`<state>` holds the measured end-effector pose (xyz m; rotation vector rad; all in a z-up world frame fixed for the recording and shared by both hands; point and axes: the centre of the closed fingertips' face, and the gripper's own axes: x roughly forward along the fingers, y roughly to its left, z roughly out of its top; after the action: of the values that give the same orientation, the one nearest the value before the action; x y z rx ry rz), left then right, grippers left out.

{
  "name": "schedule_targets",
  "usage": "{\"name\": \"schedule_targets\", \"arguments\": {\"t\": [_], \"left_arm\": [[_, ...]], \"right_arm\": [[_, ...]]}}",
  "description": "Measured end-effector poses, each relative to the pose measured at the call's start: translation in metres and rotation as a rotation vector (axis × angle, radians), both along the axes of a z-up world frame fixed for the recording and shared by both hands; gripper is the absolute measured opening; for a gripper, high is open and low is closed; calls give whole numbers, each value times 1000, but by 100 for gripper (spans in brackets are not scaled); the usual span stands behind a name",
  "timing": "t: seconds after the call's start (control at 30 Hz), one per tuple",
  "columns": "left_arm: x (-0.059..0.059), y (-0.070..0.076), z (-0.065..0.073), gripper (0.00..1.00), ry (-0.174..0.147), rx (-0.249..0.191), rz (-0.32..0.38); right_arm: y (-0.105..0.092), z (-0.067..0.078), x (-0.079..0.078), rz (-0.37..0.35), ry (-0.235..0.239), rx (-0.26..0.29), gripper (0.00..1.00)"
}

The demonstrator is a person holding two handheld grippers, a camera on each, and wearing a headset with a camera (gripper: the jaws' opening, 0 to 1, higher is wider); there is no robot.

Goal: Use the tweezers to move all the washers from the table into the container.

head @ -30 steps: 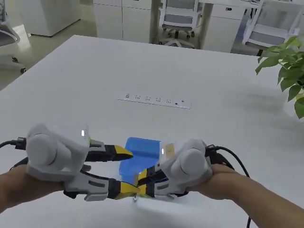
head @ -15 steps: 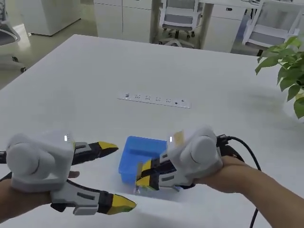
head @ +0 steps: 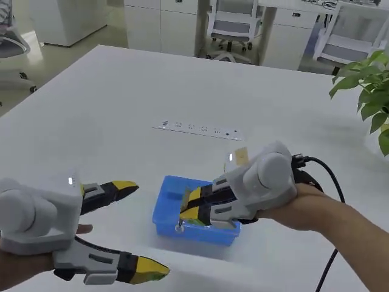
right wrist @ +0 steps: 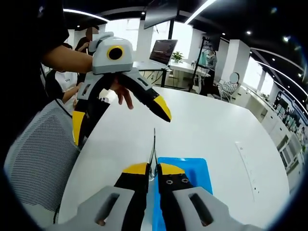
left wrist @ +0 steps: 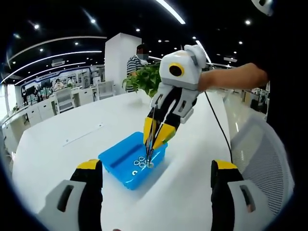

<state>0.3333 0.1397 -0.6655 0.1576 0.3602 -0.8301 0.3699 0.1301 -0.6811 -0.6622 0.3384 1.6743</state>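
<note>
Washers (left wrist: 139, 162) sit clustered inside the blue container (left wrist: 115, 174). They look like thin, stiff metal rings, light and slick, so I'd pinch one across its rim, gently, or it may flick away. The right gripper (head: 196, 210) jaws are clenched on the tweezers (left wrist: 150, 142), tips down among the rings. The left gripper (head: 140, 227) hangs beside the container, jaws spread, empty.

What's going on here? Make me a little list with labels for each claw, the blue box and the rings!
left gripper: open, holding nothing
right gripper: shut on the tweezers, above the container
tweezers: tips down at the washers
container: blue, on the white table
washers: a few, inside the container
</note>
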Motion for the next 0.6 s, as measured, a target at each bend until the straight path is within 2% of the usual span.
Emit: {"name": "schedule_targets", "arguments": {"t": [0.27, 0.6], "left_arm": [[-1, 2, 1, 99, -2, 9, 7], [-3, 2, -2, 99, 7, 17, 15]], "right_arm": [[5, -1, 20, -22, -14, 14, 8], [10, -20, 41, -39, -33, 0, 8]]}}
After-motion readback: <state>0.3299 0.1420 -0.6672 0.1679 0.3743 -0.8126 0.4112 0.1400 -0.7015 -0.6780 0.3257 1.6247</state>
